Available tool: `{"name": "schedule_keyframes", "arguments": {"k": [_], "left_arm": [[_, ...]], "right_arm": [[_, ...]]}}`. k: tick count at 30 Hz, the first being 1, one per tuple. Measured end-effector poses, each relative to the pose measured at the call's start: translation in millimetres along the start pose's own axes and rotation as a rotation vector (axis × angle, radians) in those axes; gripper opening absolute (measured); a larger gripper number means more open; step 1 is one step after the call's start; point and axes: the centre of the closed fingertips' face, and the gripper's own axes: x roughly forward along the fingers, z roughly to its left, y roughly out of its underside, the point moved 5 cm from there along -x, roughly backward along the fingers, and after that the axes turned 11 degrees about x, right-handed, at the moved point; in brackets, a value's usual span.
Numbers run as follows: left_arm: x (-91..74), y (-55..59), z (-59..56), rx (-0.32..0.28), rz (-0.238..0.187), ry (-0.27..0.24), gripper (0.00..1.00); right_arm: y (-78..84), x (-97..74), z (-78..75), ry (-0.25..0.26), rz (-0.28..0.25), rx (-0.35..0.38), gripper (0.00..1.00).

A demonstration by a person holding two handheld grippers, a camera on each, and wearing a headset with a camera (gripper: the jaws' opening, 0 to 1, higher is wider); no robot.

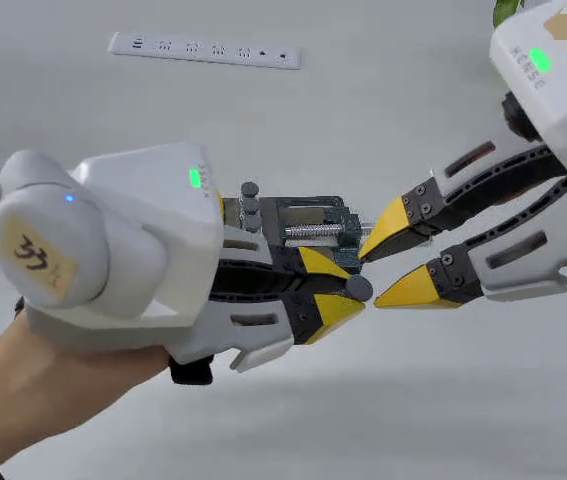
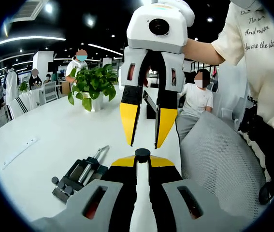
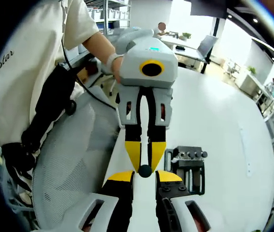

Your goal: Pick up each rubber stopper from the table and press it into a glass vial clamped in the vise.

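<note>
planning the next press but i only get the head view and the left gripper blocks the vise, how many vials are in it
observer: right gripper view shows four dark tops in a row at one end of the vise
operator: is the stopper gripped square
observer: left gripper view shows the stopper pinched at the very tips of the left gripper, facing the gap of the open right gripper
operator: anything near me
observer: a grey mesh chair at the table edge

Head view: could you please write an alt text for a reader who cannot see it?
The left gripper, shut on a dark rubber stopper, faces the open yellow-tipped right gripper tip to tip above a white table. A metal vise shows behind them, and a power strip lies farther back.
</note>
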Motion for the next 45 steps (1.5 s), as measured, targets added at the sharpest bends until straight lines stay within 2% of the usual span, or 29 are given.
{"name": "schedule_keyframes", "arguments": {"k": [3, 10, 26, 32, 38, 45], "left_arm": [[0.9, 0.0, 0.4, 0.001, 0.002, 0.004, 0.05], [1.9, -2.1, 0.6, -0.001, -0.002, 0.009, 0.05], [4.7, -3.5, 0.7, 0.0, -0.001, 0.016, 0.05], [7.5, -3.7, 0.0, -0.008, 0.011, 0.031, 0.04], [9.1, -3.4, -0.2, -0.005, 0.022, 0.041, 0.04], [11.5, -2.6, -5.4, -0.011, 0.037, 0.068, 0.04]], "right_arm": [[-0.9, 1.2, -0.2, 0.008, 0.015, -0.033, 0.12], [2.0, 0.3, -0.1, -0.004, 0.054, -0.057, 0.11], [0.4, 1.7, 0.6, -0.007, 0.074, -0.074, 0.07], [1.1, 2.7, 0.5, -0.013, 0.109, -0.096, 0.08], [2.1, 3.8, -1.6, -0.019, 0.13, -0.081, 0.07], [3.8, 5.2, 1.2, -0.055, 0.157, -0.044, 0.06]]}}
